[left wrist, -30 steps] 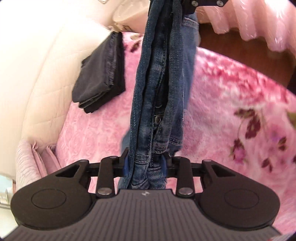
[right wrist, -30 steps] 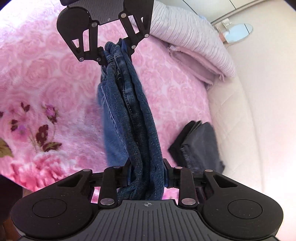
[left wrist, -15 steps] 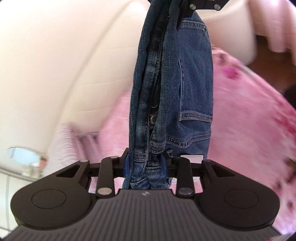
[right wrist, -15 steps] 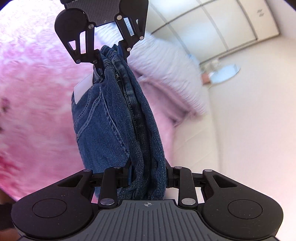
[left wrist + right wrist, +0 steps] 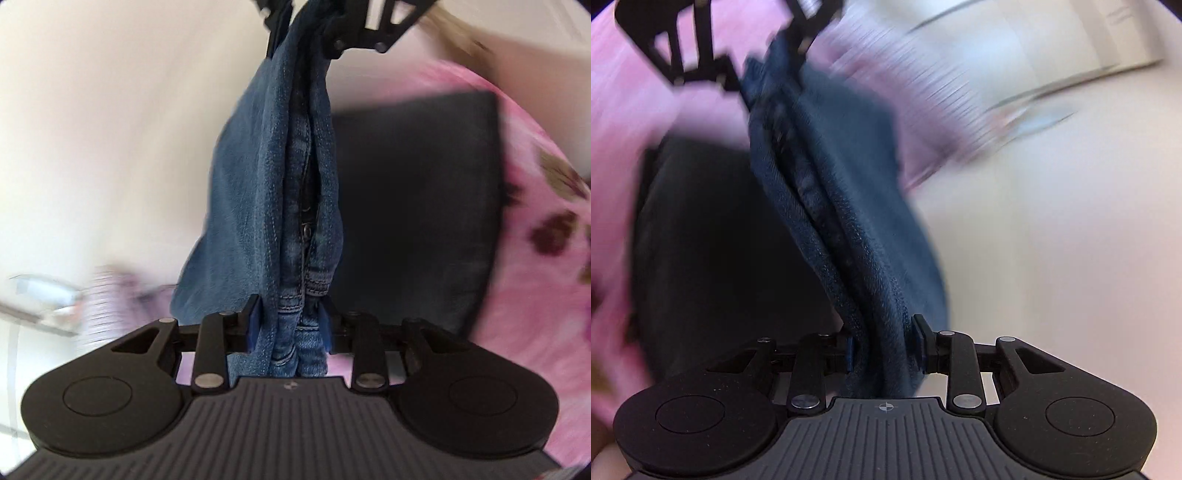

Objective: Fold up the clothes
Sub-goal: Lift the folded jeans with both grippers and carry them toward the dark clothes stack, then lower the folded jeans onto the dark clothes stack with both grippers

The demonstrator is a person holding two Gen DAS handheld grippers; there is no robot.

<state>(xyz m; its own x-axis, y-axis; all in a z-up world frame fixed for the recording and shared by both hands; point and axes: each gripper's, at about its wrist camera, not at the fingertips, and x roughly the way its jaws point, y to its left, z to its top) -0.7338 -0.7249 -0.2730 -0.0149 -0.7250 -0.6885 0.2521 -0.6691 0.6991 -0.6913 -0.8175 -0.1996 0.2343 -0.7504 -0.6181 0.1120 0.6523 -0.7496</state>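
Jeans (image 5: 291, 206) bunched into thick folded strip, strung in air between two grippers; held at both ends probably to keep fold intact while carrying over dark folded garment (image 5: 417, 206) on pink floral bedspread (image 5: 543, 177). Left gripper (image 5: 291, 328) pinching one end of denim, right gripper (image 5: 886, 350) clamped on other end. Count: one pair of jeans, one dark folded pile (maybe more than one piece, too blurred), two grippers. Striped pillow (image 5: 886, 70) behind, smeared by motion.

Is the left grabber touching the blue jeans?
Touching. The left wrist view shows the left gripper with its blue pads pressed against both sides of the bunched blue denim jeans.
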